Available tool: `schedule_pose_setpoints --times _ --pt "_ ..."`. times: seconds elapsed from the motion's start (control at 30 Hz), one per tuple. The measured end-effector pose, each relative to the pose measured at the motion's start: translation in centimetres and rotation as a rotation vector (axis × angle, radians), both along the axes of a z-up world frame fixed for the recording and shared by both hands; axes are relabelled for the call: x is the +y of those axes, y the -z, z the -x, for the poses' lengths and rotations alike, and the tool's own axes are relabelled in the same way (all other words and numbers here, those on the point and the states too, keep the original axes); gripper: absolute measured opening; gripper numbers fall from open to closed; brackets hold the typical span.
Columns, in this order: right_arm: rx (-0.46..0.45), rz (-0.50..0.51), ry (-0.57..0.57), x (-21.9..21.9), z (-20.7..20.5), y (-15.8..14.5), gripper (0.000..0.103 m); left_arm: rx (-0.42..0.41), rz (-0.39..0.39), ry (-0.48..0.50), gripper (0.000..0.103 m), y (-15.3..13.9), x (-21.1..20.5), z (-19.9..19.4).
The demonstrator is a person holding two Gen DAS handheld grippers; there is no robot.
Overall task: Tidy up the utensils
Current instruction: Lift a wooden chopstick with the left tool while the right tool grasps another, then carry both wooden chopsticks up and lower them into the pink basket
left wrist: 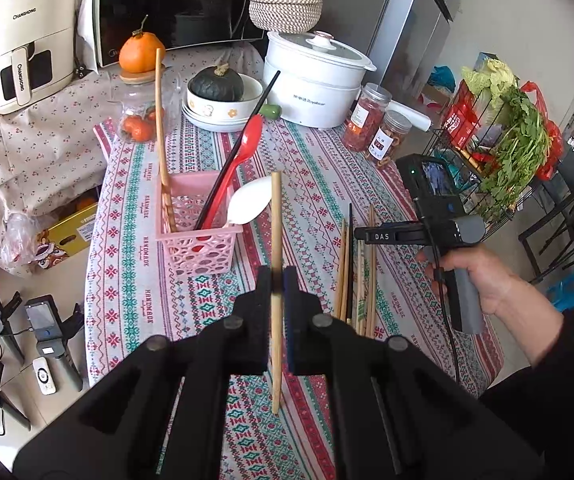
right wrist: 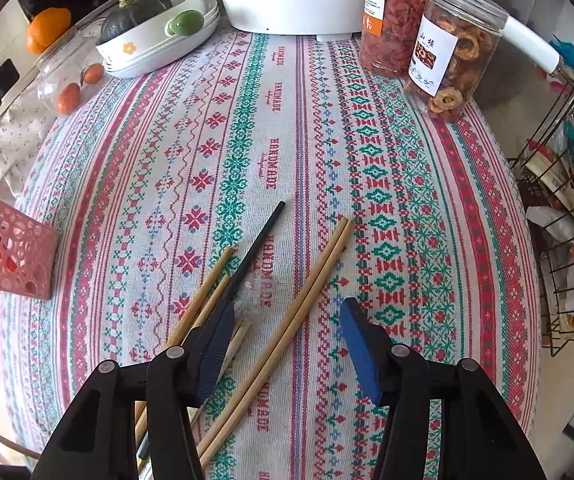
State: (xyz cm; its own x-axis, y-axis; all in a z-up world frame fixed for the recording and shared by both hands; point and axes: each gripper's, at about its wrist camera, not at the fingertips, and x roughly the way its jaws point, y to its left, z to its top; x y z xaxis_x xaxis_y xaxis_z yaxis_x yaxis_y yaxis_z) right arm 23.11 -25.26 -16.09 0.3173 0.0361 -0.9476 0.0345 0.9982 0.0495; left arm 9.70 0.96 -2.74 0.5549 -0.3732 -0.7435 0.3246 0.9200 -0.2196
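My left gripper [left wrist: 276,278] is shut on a wooden chopstick [left wrist: 276,208], held upright above the patterned tablecloth [left wrist: 311,184]. Just beyond it to the left, a pink basket [left wrist: 197,228] holds a wooden chopstick, a black chopstick, a red spoon [left wrist: 247,140] and a white spoon [left wrist: 247,200]. My right gripper [right wrist: 287,312] points down, open, over loose chopsticks on the cloth. A wooden pair [right wrist: 315,276] lies between its blue pads, untouched. A black chopstick [right wrist: 259,240] and more wooden ones [right wrist: 203,292] lie by the left pad. The basket [right wrist: 7,248] is at the far left.
At the back stand a white cooker [left wrist: 315,80], two snack jars [right wrist: 427,32], stacked bowls with a squash [left wrist: 217,84] and a glass jar [left wrist: 139,116]. A wire rack with greens [left wrist: 503,140] flanks the table's right edge. A hand [left wrist: 487,280] holds the right tool.
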Motion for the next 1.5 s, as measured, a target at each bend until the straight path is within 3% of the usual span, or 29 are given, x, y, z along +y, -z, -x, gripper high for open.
schedule_pose_setpoints --times 0.27,0.43,0.67,0.93,1.1,1.3,1.5 --pt "-0.019 0.03 0.06 -0.9 -0.2 0.0 0.019 0.01 0.012 -0.03 0.007 0.3 1.0 -0.2" --pt "0.006 0.011 0.035 -1.4 0.9 -0.2 0.009 0.005 0.013 -0.045 0.007 0.3 1.5 0.0" --pt "0.038 -0.034 0.009 -1.7 3.6 -0.6 0.008 -0.011 0.014 -0.054 0.006 -0.1 2.1 0.6" --pt "-0.207 -0.11 -0.023 -2.5 8.4 -8.1 0.008 -0.126 0.016 -0.074 0.006 -2.8 2.8 2.0" --pt "-0.395 -0.142 -0.057 -1.6 12.0 -13.6 0.008 -0.257 0.045 -0.113 0.006 -5.5 3.4 3.2" --pt "-0.581 -0.188 -0.071 -0.2 14.3 -18.3 0.007 -0.411 0.103 -0.203 0.006 -7.9 5.1 3.7" --pt "-0.635 -0.214 -0.085 0.8 13.8 -19.9 0.005 -0.502 0.168 -0.3 0.006 -8.9 6.8 2.7"
